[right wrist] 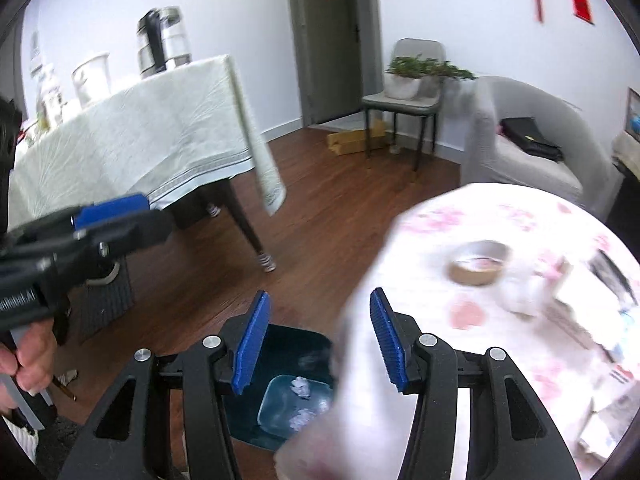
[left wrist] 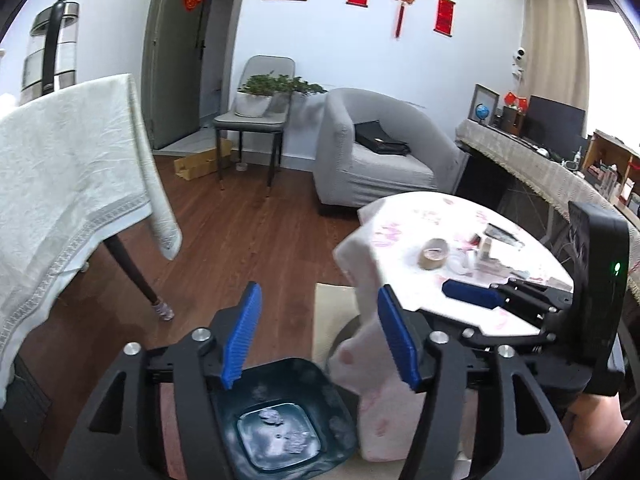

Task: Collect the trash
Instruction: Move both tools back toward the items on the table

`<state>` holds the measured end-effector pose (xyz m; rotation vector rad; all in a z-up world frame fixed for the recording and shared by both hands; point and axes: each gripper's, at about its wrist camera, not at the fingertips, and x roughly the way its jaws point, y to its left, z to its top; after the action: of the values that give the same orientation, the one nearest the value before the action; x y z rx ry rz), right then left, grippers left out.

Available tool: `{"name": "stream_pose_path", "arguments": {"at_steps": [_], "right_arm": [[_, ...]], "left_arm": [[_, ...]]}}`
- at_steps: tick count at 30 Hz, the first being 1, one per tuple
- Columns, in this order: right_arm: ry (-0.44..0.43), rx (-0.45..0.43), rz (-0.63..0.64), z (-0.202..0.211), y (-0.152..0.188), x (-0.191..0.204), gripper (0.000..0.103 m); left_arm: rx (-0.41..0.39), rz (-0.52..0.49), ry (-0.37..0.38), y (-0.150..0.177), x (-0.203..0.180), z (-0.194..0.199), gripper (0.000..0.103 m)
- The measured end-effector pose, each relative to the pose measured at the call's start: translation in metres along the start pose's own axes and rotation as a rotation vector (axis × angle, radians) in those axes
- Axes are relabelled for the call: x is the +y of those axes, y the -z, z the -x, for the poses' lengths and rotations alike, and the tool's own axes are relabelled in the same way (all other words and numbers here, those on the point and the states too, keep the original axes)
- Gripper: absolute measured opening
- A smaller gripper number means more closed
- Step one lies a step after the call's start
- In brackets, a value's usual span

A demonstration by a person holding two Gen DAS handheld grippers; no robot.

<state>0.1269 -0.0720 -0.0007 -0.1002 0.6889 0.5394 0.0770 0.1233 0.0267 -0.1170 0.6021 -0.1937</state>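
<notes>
A dark teal bin point(left wrist: 280, 420) stands on the floor beside the round table and holds crumpled white paper scraps point(left wrist: 276, 418). It also shows in the right wrist view point(right wrist: 288, 384) with scraps point(right wrist: 302, 388) inside. My left gripper point(left wrist: 320, 336) is open and empty, hovering above the bin. My right gripper point(right wrist: 318, 338) is open and empty, above the bin and the table's edge; it appears in the left wrist view point(left wrist: 472, 294) over the table. The round table with a pink flowered cloth point(left wrist: 408, 220) carries a tape roll point(left wrist: 434, 254), crumpled clear wrap point(left wrist: 460, 264) and small packets.
A table with a white cloth point(right wrist: 132, 140) and a kettle point(right wrist: 164, 40) stands at left, its leg point(right wrist: 248, 224) near the bin. A grey armchair point(left wrist: 380, 152), a chair with a plant point(left wrist: 256, 120) and a cardboard box point(left wrist: 200, 164) stand behind. Wooden floor lies between.
</notes>
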Motion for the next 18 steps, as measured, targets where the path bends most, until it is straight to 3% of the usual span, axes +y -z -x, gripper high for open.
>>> {"name": "stream_pose_path", "arguments": {"at_steps": [11, 14, 18], "right_arm": [[0.055, -0.037, -0.068, 0.057, 0.017, -0.069, 0.053], [0.082, -0.049, -0.064, 0.069, 0.021, -0.08, 0.061], [0.11, -0.062, -0.07, 0.087, 0.026, -0.101, 0.064]], "left_arm": [[0.021, -0.059, 0.058, 0.006, -0.064, -0.02, 0.083], [0.025, -0.081, 0.079, 0.008, -0.082, -0.027, 0.086], [0.026, -0.114, 0.107, 0.009, -0.108, -0.035, 0.09]]}}
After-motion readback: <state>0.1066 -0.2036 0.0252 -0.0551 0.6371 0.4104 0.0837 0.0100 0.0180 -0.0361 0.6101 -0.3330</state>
